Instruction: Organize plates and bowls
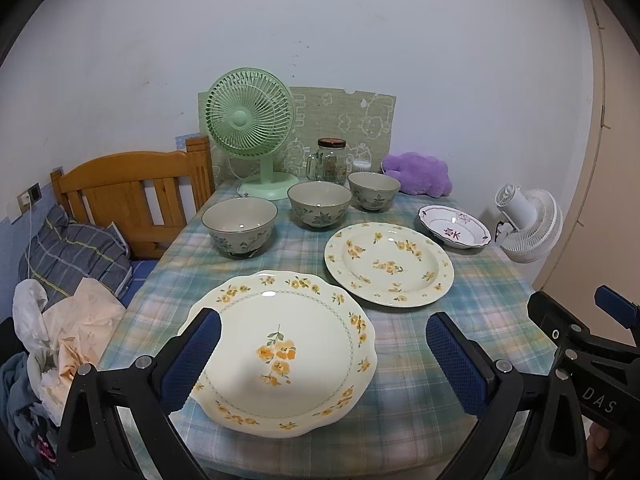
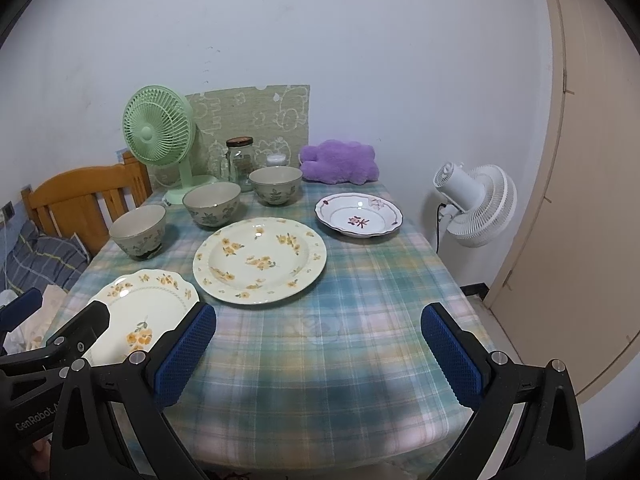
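On the checked table point(image 2: 340, 344) the round plate point(image 2: 260, 260) lies mid-cloth; the scalloped plate point(image 1: 280, 352) sits under the left gripper point(image 1: 324, 344), wide open, empty. Right gripper point(image 2: 318, 340) likewise. Best pinch the scalloped rim, then stack; three bowls point(image 1: 319, 204) wait behind

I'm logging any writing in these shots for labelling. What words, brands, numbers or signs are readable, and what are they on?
"DAS": white letters on the black body of the right gripper, seen at the edge of the left wrist view; cut off.
"GenRobot.A": white letters on the body of the left gripper, seen in the right wrist view; the end is cut off.
Jar: label too small to read.
Small white dish: red mark in its middle, not legible as text.
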{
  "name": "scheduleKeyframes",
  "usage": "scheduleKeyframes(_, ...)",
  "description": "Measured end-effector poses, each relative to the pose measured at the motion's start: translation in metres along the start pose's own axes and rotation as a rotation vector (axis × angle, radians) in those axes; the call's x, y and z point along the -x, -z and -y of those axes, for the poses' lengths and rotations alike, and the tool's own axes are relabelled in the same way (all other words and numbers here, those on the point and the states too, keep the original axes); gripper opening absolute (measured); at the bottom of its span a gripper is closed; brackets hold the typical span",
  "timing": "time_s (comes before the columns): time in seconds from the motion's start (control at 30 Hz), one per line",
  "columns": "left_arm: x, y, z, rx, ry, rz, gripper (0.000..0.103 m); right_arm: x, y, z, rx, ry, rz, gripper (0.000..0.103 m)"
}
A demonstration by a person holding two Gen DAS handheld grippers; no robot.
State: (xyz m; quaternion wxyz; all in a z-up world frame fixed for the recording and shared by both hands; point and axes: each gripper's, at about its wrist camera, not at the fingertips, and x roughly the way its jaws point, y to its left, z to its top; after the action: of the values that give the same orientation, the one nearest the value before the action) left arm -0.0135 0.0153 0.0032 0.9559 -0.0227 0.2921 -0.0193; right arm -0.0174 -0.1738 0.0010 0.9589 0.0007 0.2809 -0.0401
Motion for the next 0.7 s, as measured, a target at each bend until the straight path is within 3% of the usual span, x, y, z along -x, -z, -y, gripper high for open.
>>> scheduleKeyframes(0.7, -0.0003, -0.0051, 0.0004, -0.009, -0.005, 0.016, 0.103, -0.0024, -0.0027, 0.0025, 0.000, 0.002, 0.002, 0.103)
